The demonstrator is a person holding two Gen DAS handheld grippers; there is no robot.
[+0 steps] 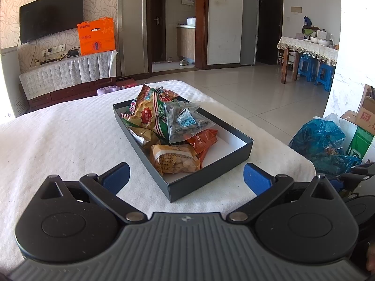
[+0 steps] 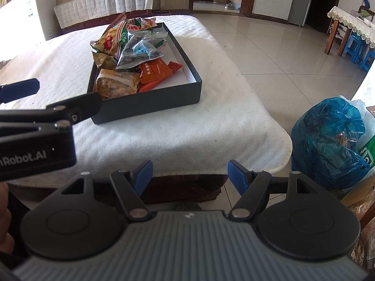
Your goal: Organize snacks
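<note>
Left wrist view: the left claw (image 1: 186,178) gapes wide and empty, just short of the dark box (image 1: 211,178) on the white-covered counter (image 1: 58,140). The box's long axis runs from 5 o'clock up toward 11 o'clock, snack packets (image 1: 164,126) heaped at its far end.

Right wrist view: the right claw (image 2: 189,175) is likewise spread and empty at the counter's near edge; the box (image 2: 150,100) lies at 11 o'clock, a blue bag (image 2: 328,140) at 3 o'clock

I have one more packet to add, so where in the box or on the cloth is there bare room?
Inside the dark box, the white floor along its right wall, beside the orange packets, is bare. Its left and far parts are heaped with snack bags. The white cloth is free around the box. Both claws are open and empty.
</note>
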